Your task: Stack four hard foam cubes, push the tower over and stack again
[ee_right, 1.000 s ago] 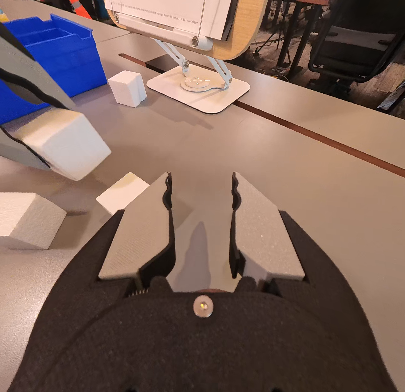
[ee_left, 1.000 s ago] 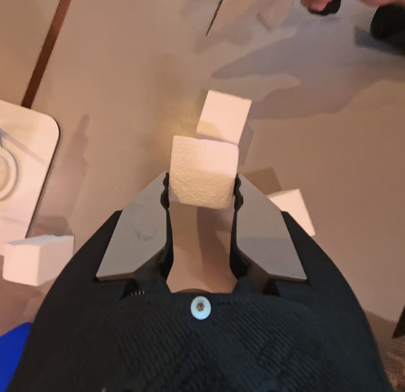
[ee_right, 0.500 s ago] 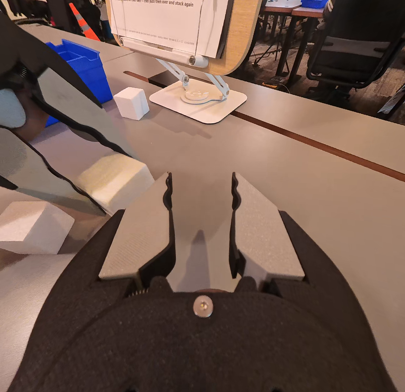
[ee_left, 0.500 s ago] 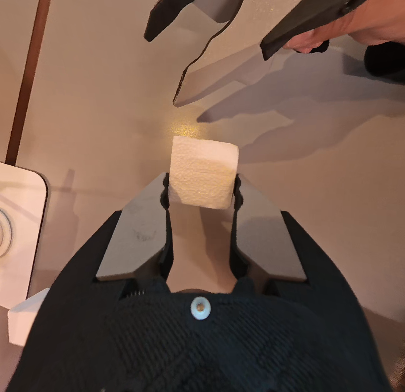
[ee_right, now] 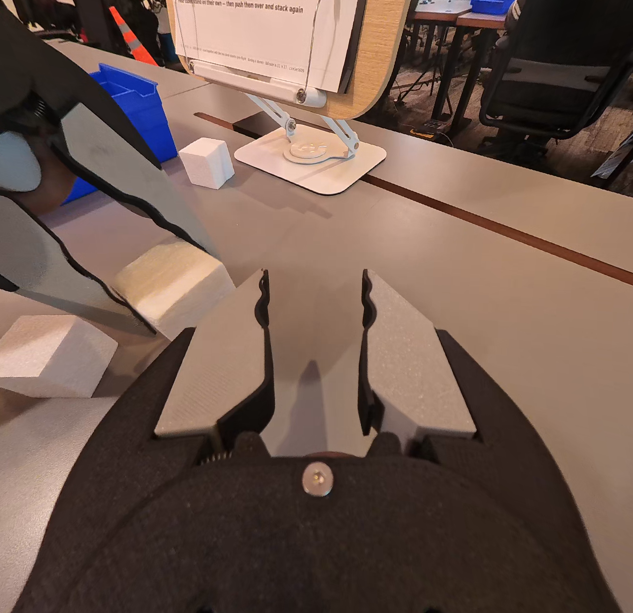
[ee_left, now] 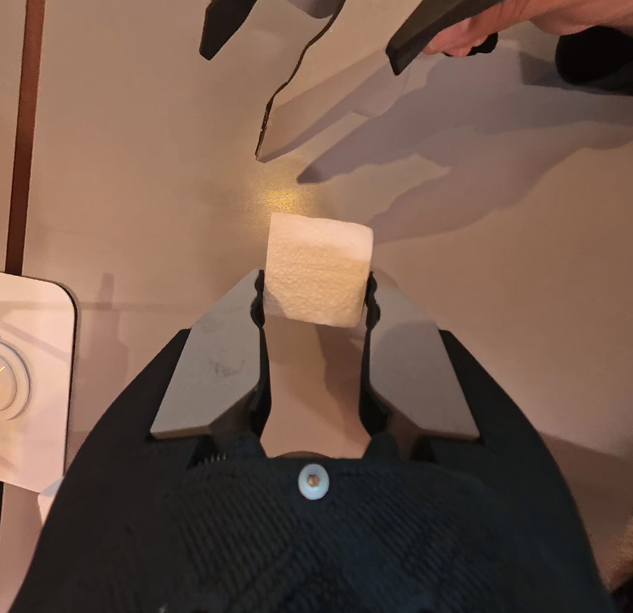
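Your left gripper (ee_left: 317, 296) had its jaws clamped on a white cube (ee_left: 317, 274), pinched between the tips. About half the cube stuck out past the tips. From the left wrist view you held it above the counter (ee_left: 137, 151), with the camera looking nearly straight down. I couldn't tell from either view whether the cube's underside touched the counter.

Your right gripper (ee_right: 315, 302) had its jaws apart at a medium gap with nothing between them, only bare counter showing through. It was low over the counter and pointed toward the stand (ee_right: 308, 161).

In the right wrist view the held cube sat just left of the right jaws, close beside the left finger (ee_right: 219, 350). A second cube (ee_right: 51, 356) lay on the counter farther left of those jaws, near the held one but apart from it. A third cube (ee_right: 207, 163) stood well ahead and left of the jaws, just beside the stand's white base plate and next to a blue bin (ee_right: 137, 117).

In the left wrist view the right gripper showed ahead of the left jaws, its finger (ee_left: 308, 123) pointing back toward the cube, not touching it. Your hand (ee_left: 513, 24) was on its handle at top right. The stand's base plate (ee_left: 37, 374) was off to the left of the left jaws.

I only counted three cubes across both views.
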The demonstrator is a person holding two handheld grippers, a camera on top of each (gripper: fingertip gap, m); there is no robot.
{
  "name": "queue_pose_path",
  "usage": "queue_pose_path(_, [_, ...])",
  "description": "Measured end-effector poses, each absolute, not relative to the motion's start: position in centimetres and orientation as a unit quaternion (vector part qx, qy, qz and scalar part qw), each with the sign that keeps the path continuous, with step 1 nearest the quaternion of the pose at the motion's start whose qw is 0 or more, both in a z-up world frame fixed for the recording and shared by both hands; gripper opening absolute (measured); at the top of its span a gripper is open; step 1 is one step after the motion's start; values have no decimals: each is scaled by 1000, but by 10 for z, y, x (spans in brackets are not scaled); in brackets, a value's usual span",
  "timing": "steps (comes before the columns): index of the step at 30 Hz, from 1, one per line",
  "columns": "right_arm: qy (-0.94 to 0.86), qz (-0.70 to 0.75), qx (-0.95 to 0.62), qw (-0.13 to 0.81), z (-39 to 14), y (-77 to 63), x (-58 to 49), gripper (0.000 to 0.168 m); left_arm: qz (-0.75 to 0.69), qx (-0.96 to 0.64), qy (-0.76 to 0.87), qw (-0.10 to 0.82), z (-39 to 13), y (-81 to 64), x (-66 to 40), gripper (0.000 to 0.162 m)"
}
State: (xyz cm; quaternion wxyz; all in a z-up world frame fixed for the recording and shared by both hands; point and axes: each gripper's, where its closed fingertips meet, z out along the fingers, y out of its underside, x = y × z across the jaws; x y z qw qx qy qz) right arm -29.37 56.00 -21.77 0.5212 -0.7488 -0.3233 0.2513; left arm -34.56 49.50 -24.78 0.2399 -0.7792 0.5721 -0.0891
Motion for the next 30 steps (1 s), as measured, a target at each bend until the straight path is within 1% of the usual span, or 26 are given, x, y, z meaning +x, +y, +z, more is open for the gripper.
queue_pose_path(16, [-325, 250, -750, 519, -219, 560, -295, 52, -75, -781, 576, 230, -259, 499, -351, 58])
queue_pose_path(19, [-325, 250, -750, 519, -219, 560, -294, 52, -72, -784, 573, 227, -264, 499, -351, 67])
queue_pose_path(22, [-325, 250, -750, 519, -219, 560, -294, 52, -92, -788, 560, 240, -261, 499, -348, 70])
queue_pose_path(26, [-324, 251, -750, 519, -219, 560, -294, 52, -104, -796, 540, 254, -253, 499, -352, 87])
queue_pose_path(30, [-322, 254, -748, 521, -217, 560, -293, 52, -106, -803, 516, 280, -238, 486, -370, 96])
